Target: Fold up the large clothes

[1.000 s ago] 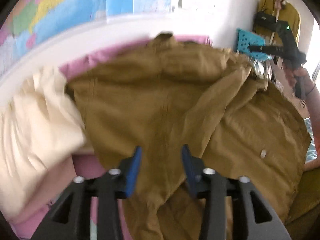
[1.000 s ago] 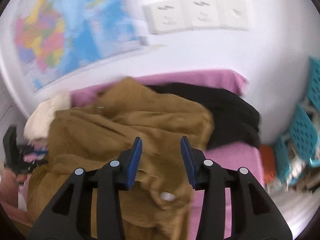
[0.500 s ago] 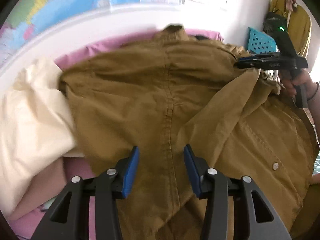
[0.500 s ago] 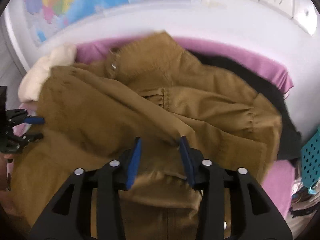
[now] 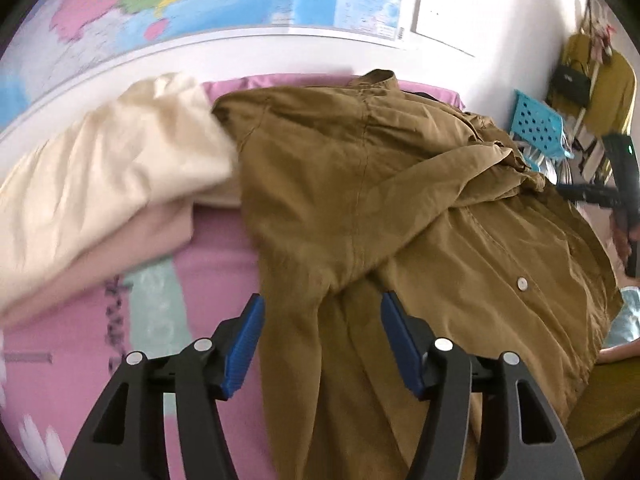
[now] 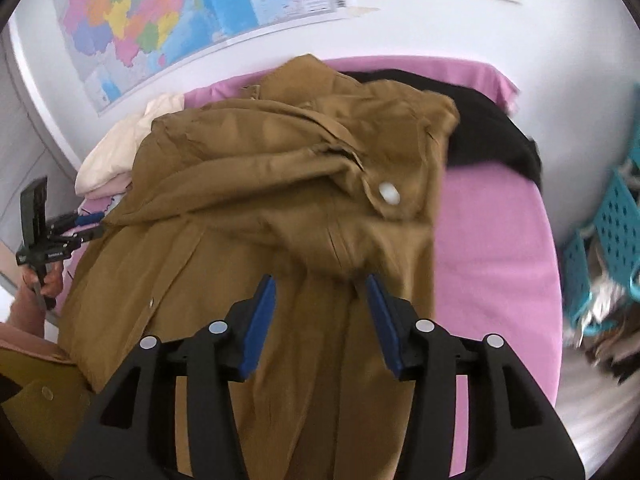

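The brown jacket lies spread across the pink bed, its lower part running down between and beneath the fingers of both grippers. The left gripper has just been opening; its jaws stand well apart with cloth lying between them, and the blue pads do not press on it. The right gripper has likewise just been opening, cloth under the gap, pads clear, nothing held.

The likely trouble: one sleeve lies loosely and slantwise across the body, ahead and to the right of the left fingers. A pinch taken here could catch only the top layer, so the fold drags crooked or the sleeve slides off. The cream garment, left of the left fingers and touching the jacket's shoulder, could be pulled along. The black garment lies beyond the right fingers, partly under the jacket.

A turquoise perforated basket stands far right of the right fingers; its contents are too blurred to tell.
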Available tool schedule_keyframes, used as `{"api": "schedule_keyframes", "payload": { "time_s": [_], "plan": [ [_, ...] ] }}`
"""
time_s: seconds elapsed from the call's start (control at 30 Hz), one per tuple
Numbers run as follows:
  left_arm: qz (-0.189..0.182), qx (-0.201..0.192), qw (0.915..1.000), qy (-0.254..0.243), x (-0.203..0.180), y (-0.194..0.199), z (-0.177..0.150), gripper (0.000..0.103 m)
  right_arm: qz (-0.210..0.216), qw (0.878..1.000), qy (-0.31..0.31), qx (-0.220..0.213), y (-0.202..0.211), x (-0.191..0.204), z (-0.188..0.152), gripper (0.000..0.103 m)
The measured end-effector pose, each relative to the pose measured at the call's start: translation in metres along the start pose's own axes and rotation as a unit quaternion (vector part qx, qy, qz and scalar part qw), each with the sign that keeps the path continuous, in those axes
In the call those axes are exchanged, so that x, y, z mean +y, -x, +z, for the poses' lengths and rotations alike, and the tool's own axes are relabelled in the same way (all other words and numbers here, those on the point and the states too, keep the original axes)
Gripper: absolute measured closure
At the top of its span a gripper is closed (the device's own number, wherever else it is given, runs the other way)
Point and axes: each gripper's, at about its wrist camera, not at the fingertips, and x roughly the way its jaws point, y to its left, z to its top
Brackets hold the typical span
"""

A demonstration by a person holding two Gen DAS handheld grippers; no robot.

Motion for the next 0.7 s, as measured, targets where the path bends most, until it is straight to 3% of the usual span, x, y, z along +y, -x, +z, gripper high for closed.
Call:
{"api": "schedule_keyframes", "payload": {
  "time_s": [0.1, 0.37, 0.7],
  "plan": [
    [0.001, -0.004, 0.9998, 0.017, 0.006, 0.015, -0.014, 0.036, 0.006, 0.999, -0.034, -0.013, 0.019, -0.012, -0.02, 0.052],
    [-0.003, 0.016, 0.9979, 0.062, 0.015, 0.039, -0.055, 0.034, 0.008, 0.994, -0.103, -0.034, 0.056, -0.041, -0.066, 0.029],
    [-0.029, 0.028, 0.9965, 0.074, -0.001, 0.047, -0.089, 0.034, 0.025, 0.991, -0.131, -0.03, 0.058, -0.049, -0.094, 0.027]
  ]
}}
